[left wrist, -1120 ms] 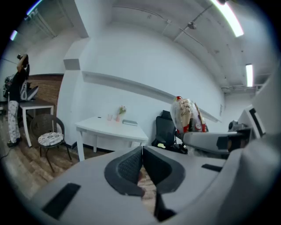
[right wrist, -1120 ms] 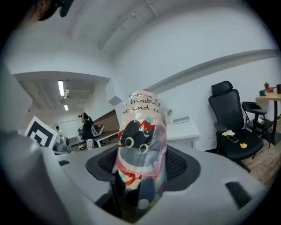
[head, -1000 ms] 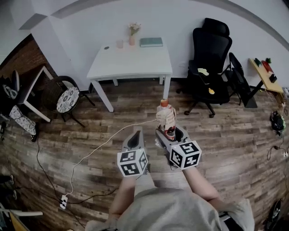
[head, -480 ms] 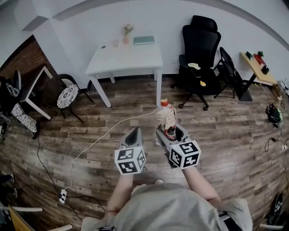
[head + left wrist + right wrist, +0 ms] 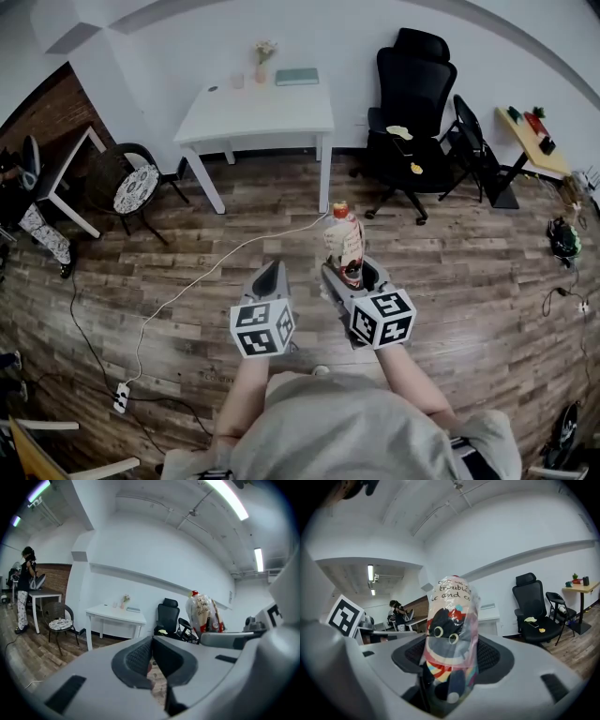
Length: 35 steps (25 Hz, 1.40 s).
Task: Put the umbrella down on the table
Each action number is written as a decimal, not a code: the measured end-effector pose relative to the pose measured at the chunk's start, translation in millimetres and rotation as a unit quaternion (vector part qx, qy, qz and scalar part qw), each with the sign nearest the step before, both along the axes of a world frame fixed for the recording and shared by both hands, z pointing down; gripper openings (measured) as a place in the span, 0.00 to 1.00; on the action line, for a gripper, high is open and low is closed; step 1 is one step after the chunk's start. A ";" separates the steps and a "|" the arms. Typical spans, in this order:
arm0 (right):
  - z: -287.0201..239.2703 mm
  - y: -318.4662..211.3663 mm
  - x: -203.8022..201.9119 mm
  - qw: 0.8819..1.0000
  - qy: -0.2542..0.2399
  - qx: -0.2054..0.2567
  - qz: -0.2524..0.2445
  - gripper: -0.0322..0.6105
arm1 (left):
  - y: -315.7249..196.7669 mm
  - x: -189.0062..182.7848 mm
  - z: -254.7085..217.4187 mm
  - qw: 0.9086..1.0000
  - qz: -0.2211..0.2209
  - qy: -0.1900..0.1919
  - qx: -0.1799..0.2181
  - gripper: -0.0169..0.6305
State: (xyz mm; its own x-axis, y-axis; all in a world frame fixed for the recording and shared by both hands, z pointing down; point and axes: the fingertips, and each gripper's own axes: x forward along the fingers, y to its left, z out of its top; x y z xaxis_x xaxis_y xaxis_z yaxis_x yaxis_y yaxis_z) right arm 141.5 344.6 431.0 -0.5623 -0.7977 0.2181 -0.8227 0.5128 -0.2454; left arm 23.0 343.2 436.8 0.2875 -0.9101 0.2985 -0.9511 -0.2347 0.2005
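floor (image 5: 469, 281): dark wood planks, fills most of the head view.
person (image 5: 347, 431): grey shirt at the bottom edge, both forearms stretched forward, one gripper in each hand.
tabletop (image 5: 258, 117): white, against the far wall, well apart from both grippers.
office chair (image 5: 412, 84): black, to the right of the tabletop, small yellow bits on its seat.
round chair (image 5: 131, 187): dark frame, patterned cushion, to the left of the tabletop.
cable (image 5: 187, 291): white, runs across the floor from near the grippers to a power strip (image 5: 120, 397) at lower left.
right gripper (image 5: 352, 275): fingers spread wide and clamped on the umbrella's lower part, one pad on each side.
left gripper (image 5: 271, 270): just beside the right one, fingers (image 5: 136, 656) closed together, nothing between them.
umbrella (image 5: 345, 246): folded, in a clear plastic sleeve, cartoon cat print, red cap on top; stands about upright in the right gripper, over the floor, not on the tabletop.
book (image 5: 297, 77): greenish, flat at the tabletop's back edge.
vase (image 5: 262, 70): small, with flowers, left of the book.
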 end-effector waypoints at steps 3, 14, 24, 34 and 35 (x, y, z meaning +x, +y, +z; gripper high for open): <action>-0.3 2.0 3.1 1.000 -0.001 -0.001 -0.005 0.47 | 4.5 3.2 -3.2 1.000 0.000 0.001 0.003 0.04; 1.2 -8.5 2.0 1.000 -0.008 -0.003 -0.010 0.47 | 2.9 0.3 -1.6 1.000 -0.008 0.009 0.008 0.04; 0.1 -56.0 -9.8 1.000 -0.005 0.003 -0.012 0.47 | -47.6 -5.4 -1.4 1.000 -0.003 0.012 0.013 0.04; -3.9 -150.0 -28.9 1.000 0.002 0.018 -0.008 0.47 | -141.6 -23.1 -0.9 1.000 0.001 0.008 0.022 0.04; -5.1 -162.0 -31.1 1.000 0.000 0.021 -0.006 0.47 | -153.2 -25.7 -1.0 1.000 0.002 0.006 0.023 0.04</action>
State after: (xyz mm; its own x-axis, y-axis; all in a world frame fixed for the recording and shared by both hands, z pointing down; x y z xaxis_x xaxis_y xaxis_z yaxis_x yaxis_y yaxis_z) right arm 110.3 182.6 425.9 -0.5720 -0.7990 0.1856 -0.8164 0.5327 -0.2230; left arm -2.7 190.0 435.9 0.2936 -0.9220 0.2524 -0.9481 -0.2471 0.2002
